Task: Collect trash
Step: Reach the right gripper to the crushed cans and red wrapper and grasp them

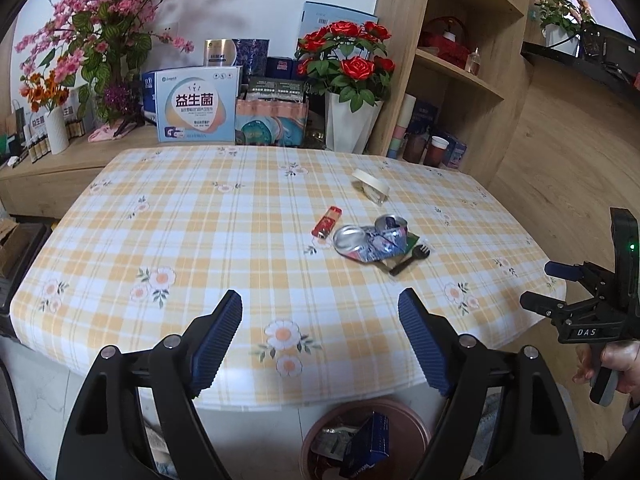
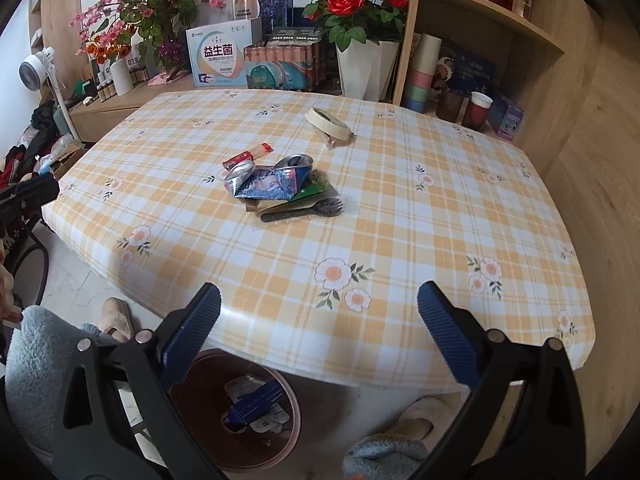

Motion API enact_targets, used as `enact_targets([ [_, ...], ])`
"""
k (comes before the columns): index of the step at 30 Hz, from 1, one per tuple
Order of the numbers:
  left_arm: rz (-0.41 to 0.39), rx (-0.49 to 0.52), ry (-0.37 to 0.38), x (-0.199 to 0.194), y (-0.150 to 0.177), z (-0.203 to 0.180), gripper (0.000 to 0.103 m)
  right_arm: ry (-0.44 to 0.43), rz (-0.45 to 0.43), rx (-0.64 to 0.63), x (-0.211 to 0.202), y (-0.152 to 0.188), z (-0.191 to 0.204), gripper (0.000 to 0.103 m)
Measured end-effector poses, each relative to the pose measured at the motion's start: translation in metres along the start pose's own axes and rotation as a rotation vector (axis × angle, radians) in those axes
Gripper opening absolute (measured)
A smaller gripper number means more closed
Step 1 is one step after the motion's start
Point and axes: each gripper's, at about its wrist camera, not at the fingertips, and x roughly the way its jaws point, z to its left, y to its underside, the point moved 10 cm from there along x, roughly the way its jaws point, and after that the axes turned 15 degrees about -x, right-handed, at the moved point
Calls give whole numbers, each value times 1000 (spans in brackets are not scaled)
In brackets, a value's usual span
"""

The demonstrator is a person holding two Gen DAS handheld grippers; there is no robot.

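On the plaid tablecloth [image 1: 160, 220] lies a cluster of trash: a crushed can [image 1: 370, 240] [image 2: 268, 178], a red lighter-like tube [image 1: 327, 222] [image 2: 248, 154], a black plastic fork [image 1: 410, 260] [image 2: 304, 210] on a green packet [image 2: 316, 190], and a tape roll [image 1: 370, 184] [image 2: 328, 122] farther back. My left gripper [image 1: 320, 308] hangs open and empty over the table's near edge. My right gripper [image 2: 320, 300] is also open and empty, short of the trash; it shows at the right of the left wrist view [image 1: 560, 288]. A brown bin [image 1: 416, 424] [image 2: 240, 354] below the edge holds a blue box [image 1: 368, 444] [image 2: 256, 398].
Behind the table stand boxes [image 1: 196, 104], a white vase of red roses [image 1: 352, 120] and pink flowers [image 1: 108, 20]. A wooden shelf unit [image 1: 460, 72] with cups rises at the back right. Slippers [image 2: 116, 316] and a fluffy blue garment [image 2: 36, 360] lie near the bin.
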Motion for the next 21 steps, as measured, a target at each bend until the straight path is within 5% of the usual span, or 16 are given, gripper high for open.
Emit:
enact_targets([
  [21,-8,25,-21,68,-55,7,86,-25,28,-5,78,-45,-19,97],
])
